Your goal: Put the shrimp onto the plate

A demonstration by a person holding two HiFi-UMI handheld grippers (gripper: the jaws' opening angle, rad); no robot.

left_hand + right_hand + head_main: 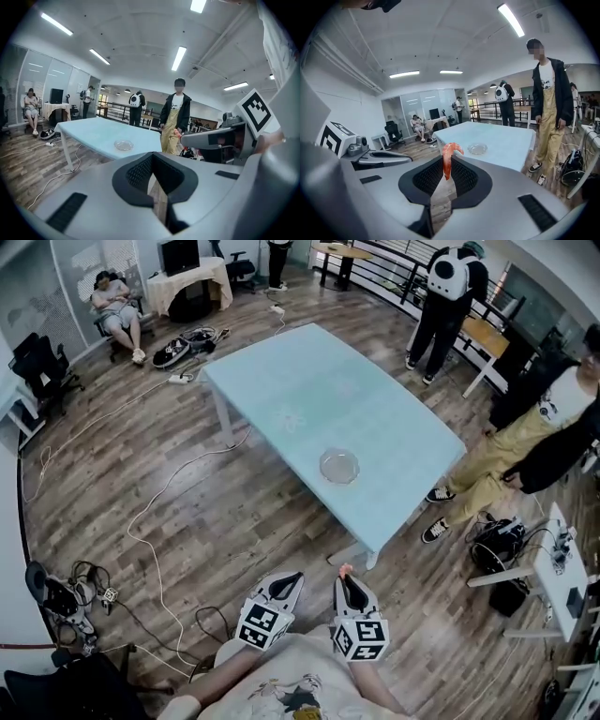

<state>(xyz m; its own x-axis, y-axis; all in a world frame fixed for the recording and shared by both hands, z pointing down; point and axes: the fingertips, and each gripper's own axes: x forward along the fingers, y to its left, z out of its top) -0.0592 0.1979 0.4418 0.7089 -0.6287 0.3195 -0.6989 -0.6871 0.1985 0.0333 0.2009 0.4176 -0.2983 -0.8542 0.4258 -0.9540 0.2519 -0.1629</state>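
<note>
A clear glass plate [338, 466] lies near the front end of the light blue table [281, 381]; it also shows in the left gripper view [123, 145] and the right gripper view [477, 148]. My right gripper [345, 577] [446, 165] is shut on an orange shrimp [448, 157], whose curled end sticks up above the fingertips. The shrimp [344, 570] is well short of the table, over the wood floor. My left gripper [289, 579] [151, 161] hangs beside the right one, shut with nothing in it.
A person in yellow trousers [525, 446] stands at the table's right side. Another with a white backpack [450, 296] stands beyond it, and one sits at the far left [117, 306]. Cables [159, 521] trail over the floor, with gear [61, 601] at lower left.
</note>
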